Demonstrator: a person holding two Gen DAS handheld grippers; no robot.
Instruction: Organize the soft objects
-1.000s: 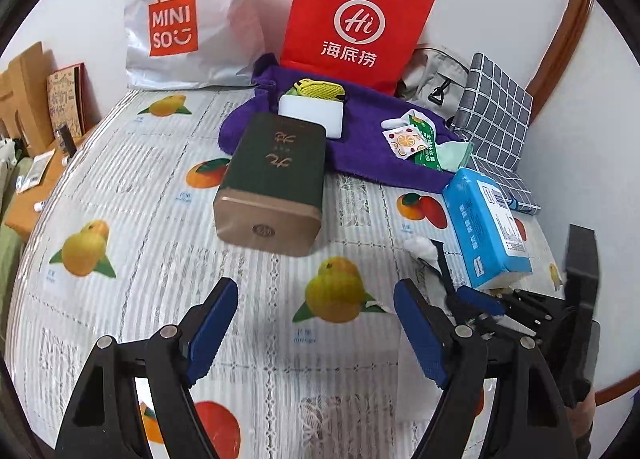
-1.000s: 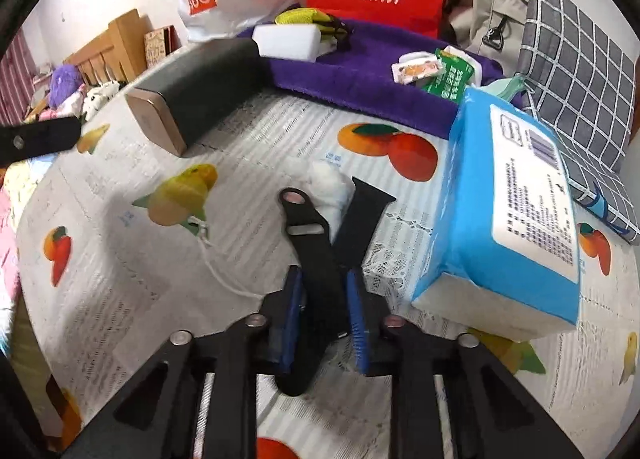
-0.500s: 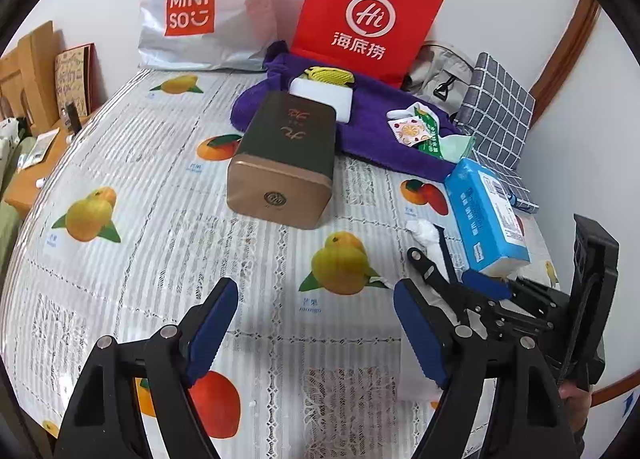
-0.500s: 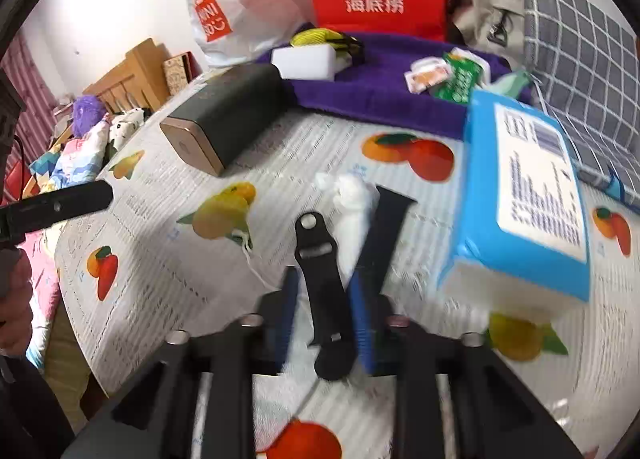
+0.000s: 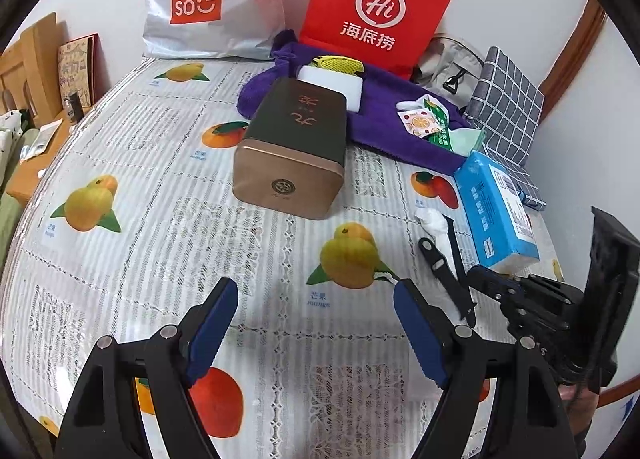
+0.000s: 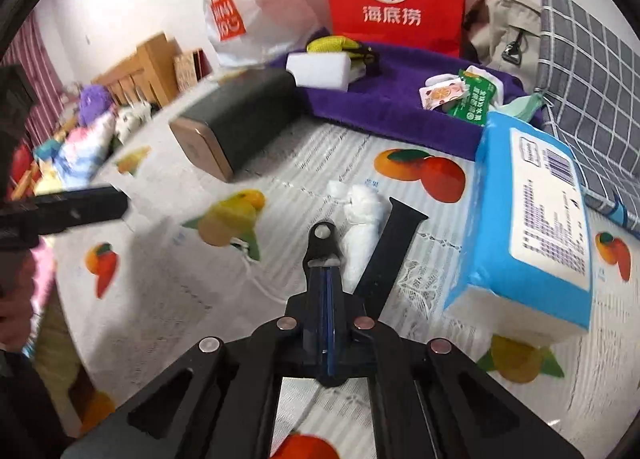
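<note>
Now right tool (image 6: 326,279) is clamped tight on black strap (image 6: 322,247) above fruit-print counter (image 5: 160,187); left tool (image 5: 316,315) gapes wide, empty.

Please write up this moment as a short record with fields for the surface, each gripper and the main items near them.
surface: table under a fruit-print cloth
left gripper: open, nothing between its fingers
right gripper: shut on the black strap
second strap piece: lying on the cloth, beside a white cloth roll
blue tissue pack: to the right of the straps
tin box: lying on its side mid-table
purple towel: behind the tin
</note>
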